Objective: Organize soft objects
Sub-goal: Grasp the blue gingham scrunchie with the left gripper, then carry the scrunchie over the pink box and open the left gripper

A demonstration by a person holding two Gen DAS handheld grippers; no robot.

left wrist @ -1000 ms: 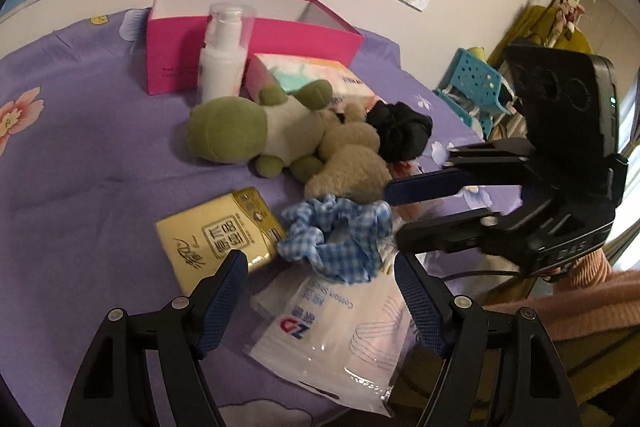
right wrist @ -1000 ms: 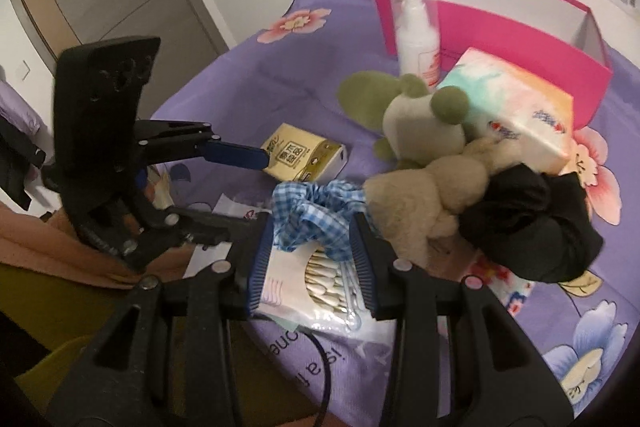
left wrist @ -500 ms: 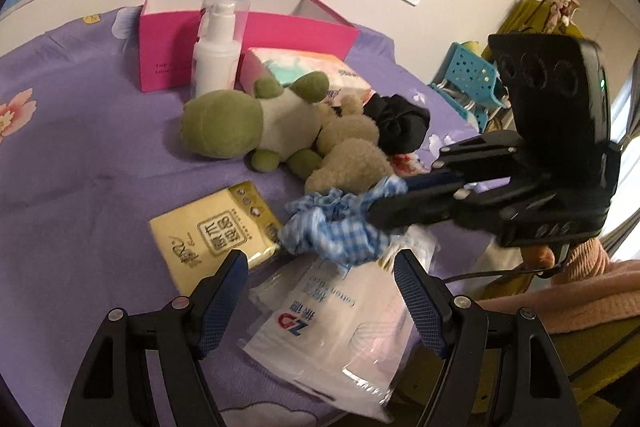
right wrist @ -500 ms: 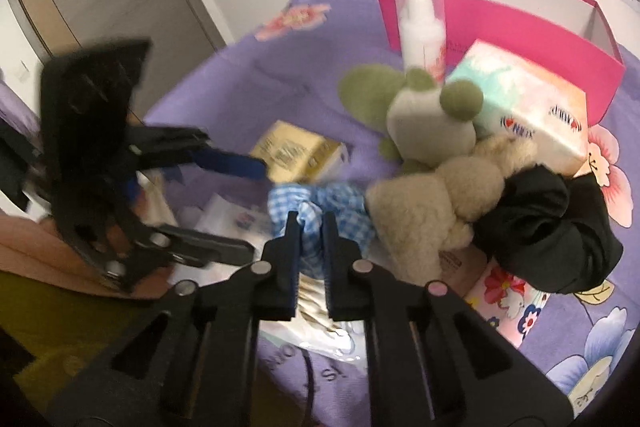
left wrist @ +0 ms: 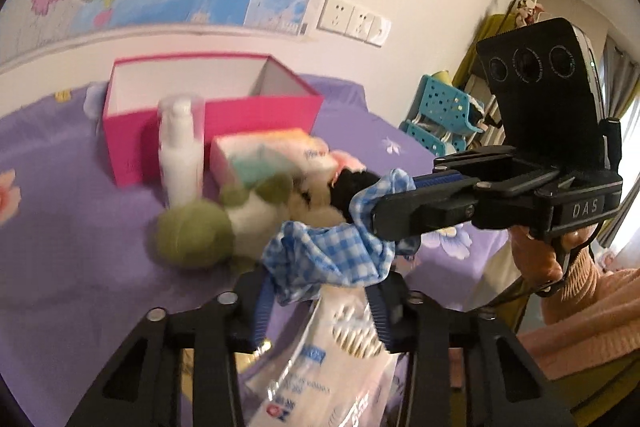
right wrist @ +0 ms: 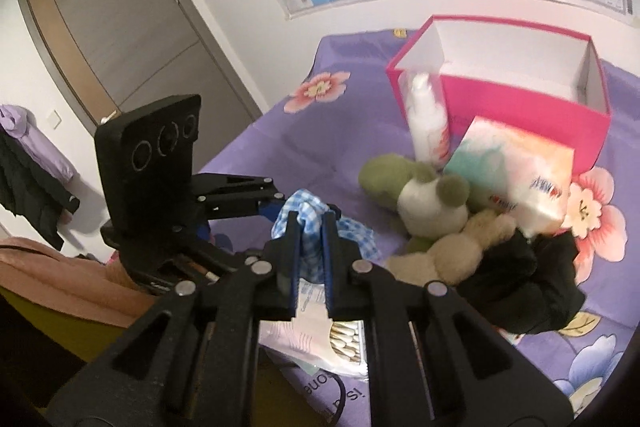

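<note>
My right gripper (right wrist: 309, 223) is shut on a blue-and-white checked scrunchie (right wrist: 310, 239) and holds it up off the bed; it also shows in the left wrist view (left wrist: 332, 255). My left gripper (left wrist: 320, 301) is half closed around the hanging lower part of the scrunchie; whether it grips is unclear. On the purple bedspread lie a green-and-white plush (right wrist: 416, 187), a beige plush (right wrist: 452, 251) and a black scrunchie (right wrist: 520, 287). An open pink box (right wrist: 516, 95) stands behind them.
A white pump bottle (right wrist: 426, 123) and a tissue pack (right wrist: 516, 171) stand in front of the pink box. A bag of cotton swabs (right wrist: 340, 339) lies at the bed's near edge under the grippers. A teal basket (left wrist: 440, 115) stands beyond the bed.
My right gripper closed on the checked scrunchie and lifted it off the bed. My left gripper narrowed and rose under it. The yellow tissue packet has left view.
</note>
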